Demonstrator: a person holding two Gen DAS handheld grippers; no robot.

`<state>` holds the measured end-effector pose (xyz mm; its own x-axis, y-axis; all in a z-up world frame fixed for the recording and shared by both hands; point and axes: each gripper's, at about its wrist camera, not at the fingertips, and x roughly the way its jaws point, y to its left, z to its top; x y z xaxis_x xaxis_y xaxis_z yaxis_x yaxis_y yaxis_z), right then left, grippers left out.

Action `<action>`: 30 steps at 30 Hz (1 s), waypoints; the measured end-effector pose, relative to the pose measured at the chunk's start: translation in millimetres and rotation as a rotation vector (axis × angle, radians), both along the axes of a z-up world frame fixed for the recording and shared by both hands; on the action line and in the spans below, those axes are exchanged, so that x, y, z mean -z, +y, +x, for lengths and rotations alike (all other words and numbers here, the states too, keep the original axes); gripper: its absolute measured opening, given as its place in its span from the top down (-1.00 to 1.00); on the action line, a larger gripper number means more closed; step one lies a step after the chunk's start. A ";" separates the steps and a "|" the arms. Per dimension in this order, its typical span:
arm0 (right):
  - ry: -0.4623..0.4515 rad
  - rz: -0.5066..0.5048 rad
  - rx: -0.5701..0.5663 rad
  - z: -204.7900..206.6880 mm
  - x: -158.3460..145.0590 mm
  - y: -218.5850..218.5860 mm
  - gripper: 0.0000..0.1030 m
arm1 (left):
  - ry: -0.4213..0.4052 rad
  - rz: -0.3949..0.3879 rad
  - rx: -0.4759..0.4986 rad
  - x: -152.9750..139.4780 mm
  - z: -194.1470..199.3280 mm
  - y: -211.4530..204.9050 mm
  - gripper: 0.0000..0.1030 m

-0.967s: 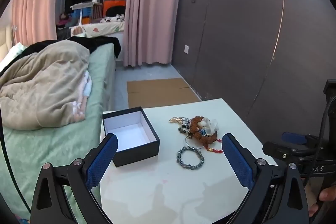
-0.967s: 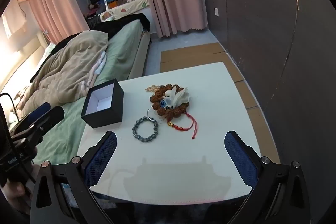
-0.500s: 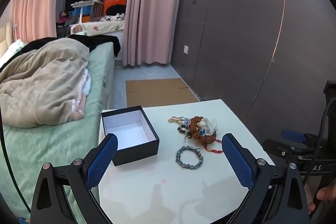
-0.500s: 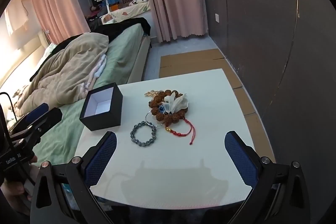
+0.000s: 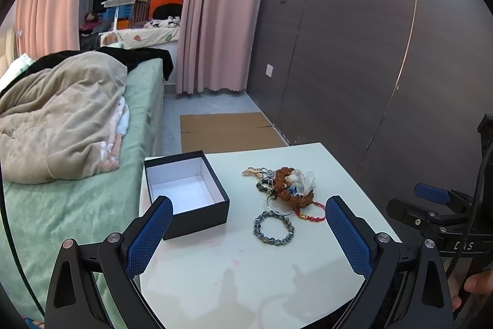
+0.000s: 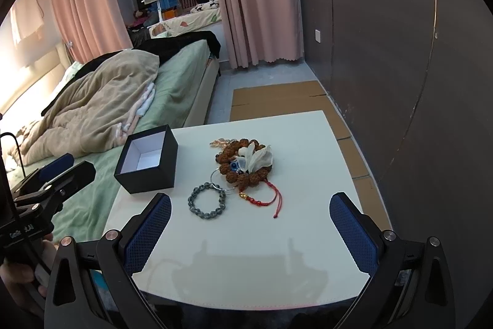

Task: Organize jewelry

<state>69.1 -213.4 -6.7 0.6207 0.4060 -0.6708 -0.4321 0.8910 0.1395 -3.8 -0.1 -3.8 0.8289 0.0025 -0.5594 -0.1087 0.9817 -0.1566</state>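
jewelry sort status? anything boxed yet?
Nothing boxed: the black box sits open and empty. In hand: nothing; the left gripper and right gripper hang open above the table. Left: grey bead bracelet, brown bead bracelet, red cord.

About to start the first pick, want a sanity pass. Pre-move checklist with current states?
1. Black box open, nothing in it: ok.
2. Grey bead bracelet lies apart from the pile, free to grasp: ok.
3. Brown bead bracelet tangled with the red cord and white piece: not ok, separate first.
4. Left gripper open, nothing held: ok.
5. Right gripper open, nothing held: ok.
6. Thin metal ring under or over the pile: cannot tell.
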 end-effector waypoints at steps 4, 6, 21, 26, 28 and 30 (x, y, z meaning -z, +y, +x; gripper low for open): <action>-0.003 0.000 0.009 -0.6 1.0 -3.5 -1.00 | -0.004 -0.001 0.012 0.8 -2.0 -2.2 -0.93; -0.004 0.000 0.013 -0.4 0.9 -4.5 -1.00 | -0.007 -0.006 0.015 0.2 -2.5 -1.2 -0.93; -0.020 0.005 0.020 -2.0 -2.5 -5.7 -1.00 | -0.004 -0.007 0.019 -0.4 -2.2 -3.9 -0.93; -0.021 0.008 0.023 -1.7 -3.9 -6.0 -1.00 | -0.002 0.012 0.025 2.4 1.7 -12.0 -0.93; -0.025 0.007 0.028 -1.5 -4.6 -6.7 -1.00 | -0.002 0.012 0.024 2.8 2.0 -13.1 -0.93; -0.025 0.009 0.030 -1.4 -5.7 -7.7 -1.00 | -0.002 0.011 0.023 3.4 2.3 -13.9 -0.93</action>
